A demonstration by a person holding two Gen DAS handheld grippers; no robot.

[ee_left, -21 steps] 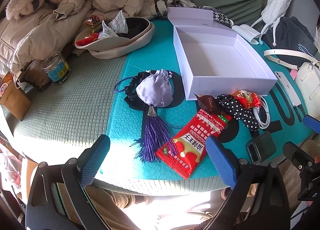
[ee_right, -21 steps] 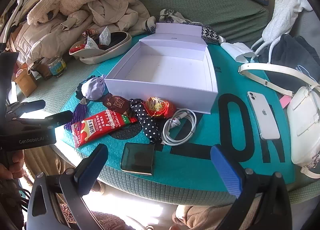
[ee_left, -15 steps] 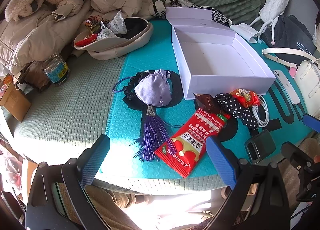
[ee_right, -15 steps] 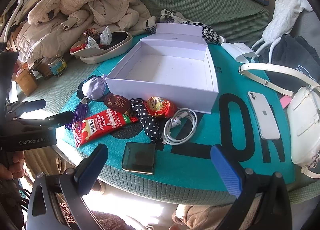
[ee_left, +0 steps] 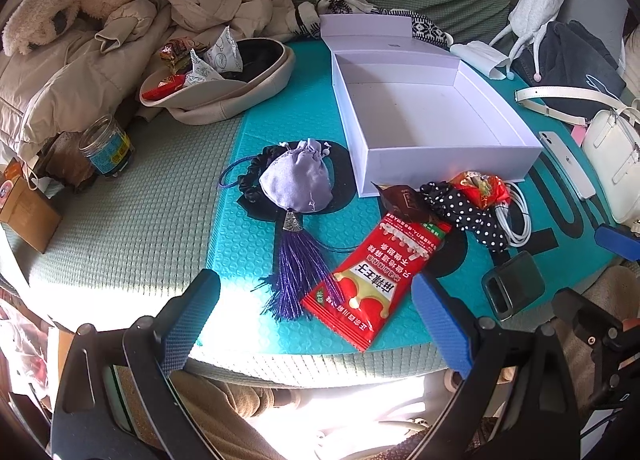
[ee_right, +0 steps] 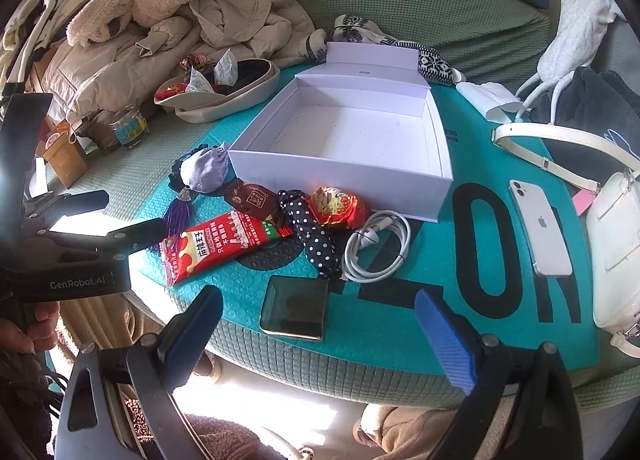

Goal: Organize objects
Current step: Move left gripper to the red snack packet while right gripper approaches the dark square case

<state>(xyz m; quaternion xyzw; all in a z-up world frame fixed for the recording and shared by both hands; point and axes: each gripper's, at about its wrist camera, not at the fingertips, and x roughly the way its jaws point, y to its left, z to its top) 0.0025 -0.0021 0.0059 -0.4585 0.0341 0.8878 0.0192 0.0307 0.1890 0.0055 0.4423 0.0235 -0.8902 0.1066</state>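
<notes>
An open, empty white box (ee_left: pixel 424 128) (ee_right: pixel 352 144) stands on the teal mat (ee_left: pixel 280 108). In front of it lie a lilac pouch with a purple tassel (ee_left: pixel 298 182) (ee_right: pixel 204 172), a red snack packet (ee_left: pixel 376 280) (ee_right: pixel 224 246), a brown sweet (ee_right: pixel 252 198), a polka-dot cloth (ee_right: pixel 314 238), a red wrapped sweet (ee_right: pixel 336 206), a white cable (ee_right: pixel 378 246) and a dark phone (ee_right: pixel 294 308). My left gripper (ee_left: pixel 316 324) is open and empty, near the packet. My right gripper (ee_right: pixel 320 330) is open and empty, near the dark phone.
A beige hat holding snacks (ee_left: pixel 224 80) and a jar (ee_left: pixel 106 148) sit left, below piled coats (ee_right: pixel 160 32). A white phone (ee_right: pixel 540 234) and white bag (ee_right: pixel 616 252) lie right. The left gripper's body (ee_right: pixel 76 256) shows at the right view's left edge.
Both views have shifted only slightly, the left gripper a touch closer to the mat. No object has moved and both grippers stay open.
</notes>
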